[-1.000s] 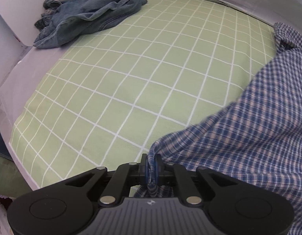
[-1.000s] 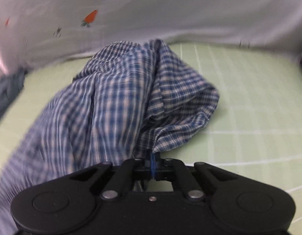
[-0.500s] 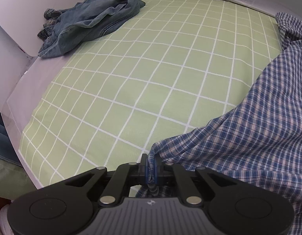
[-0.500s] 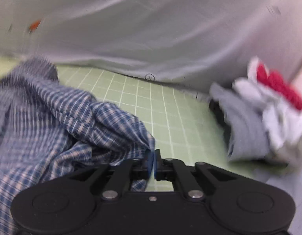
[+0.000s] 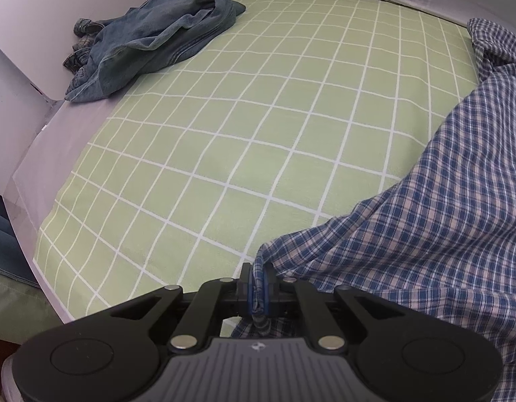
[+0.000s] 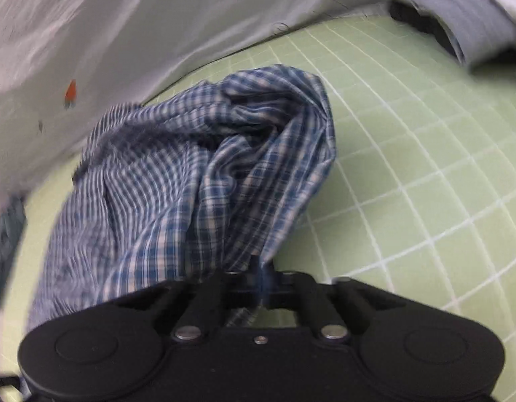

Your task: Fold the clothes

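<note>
A blue and white checked shirt is stretched over the green grid sheet. My left gripper is shut on one edge of it, the cloth bunched between the blue pads and hanging below them. In the right wrist view the same checked shirt rises in a crumpled heap ahead of my right gripper, which is shut on a fold of the cloth. The far part of the shirt is blurred by motion.
A heap of denim clothes lies at the sheet's far left corner beside a white board. A pale sheet with a small carrot print hangs behind. Grey and dark garments sit at the far right.
The right gripper swung sideways with the shirt and rolled; the grey and red pile slid to the frame's top right. The left view drifted slightly, the shirt's edge pulled further right.
</note>
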### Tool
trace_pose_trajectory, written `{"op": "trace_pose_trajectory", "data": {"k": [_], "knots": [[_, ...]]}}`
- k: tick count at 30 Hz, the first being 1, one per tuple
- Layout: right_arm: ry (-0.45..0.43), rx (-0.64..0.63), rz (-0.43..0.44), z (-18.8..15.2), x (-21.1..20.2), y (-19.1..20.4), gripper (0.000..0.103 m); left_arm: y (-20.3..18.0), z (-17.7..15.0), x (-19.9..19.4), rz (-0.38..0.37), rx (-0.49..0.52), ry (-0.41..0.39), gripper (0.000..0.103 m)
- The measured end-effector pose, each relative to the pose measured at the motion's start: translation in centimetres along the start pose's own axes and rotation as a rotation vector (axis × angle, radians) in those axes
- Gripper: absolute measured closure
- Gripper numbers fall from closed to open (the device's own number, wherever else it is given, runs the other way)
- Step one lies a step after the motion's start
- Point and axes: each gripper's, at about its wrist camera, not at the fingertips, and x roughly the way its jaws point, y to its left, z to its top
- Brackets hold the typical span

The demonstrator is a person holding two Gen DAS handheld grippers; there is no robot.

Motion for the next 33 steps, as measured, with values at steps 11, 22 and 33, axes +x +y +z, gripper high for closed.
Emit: {"op": "trace_pose_trajectory", "data": {"k": [11,22,33], "knots": [[-0.23,-0.395,-0.417,5.4,-2.9,-2.1,0.1,0.1,0.0,0.1,-0.009,0.02,0.001,0.095],[-0.087,0.162,-0.09,0.0,-3.2,-4.6,0.056,-0.4,-0.3,-0.1,0.012,0.029,-0.018,0.095],[-0.053,-0.011,-0.272,1.6,-2.7,-4.9,0.101,-0.5,-0.2,-0.2,0.006,0.036,-0.012,0.095]]}}
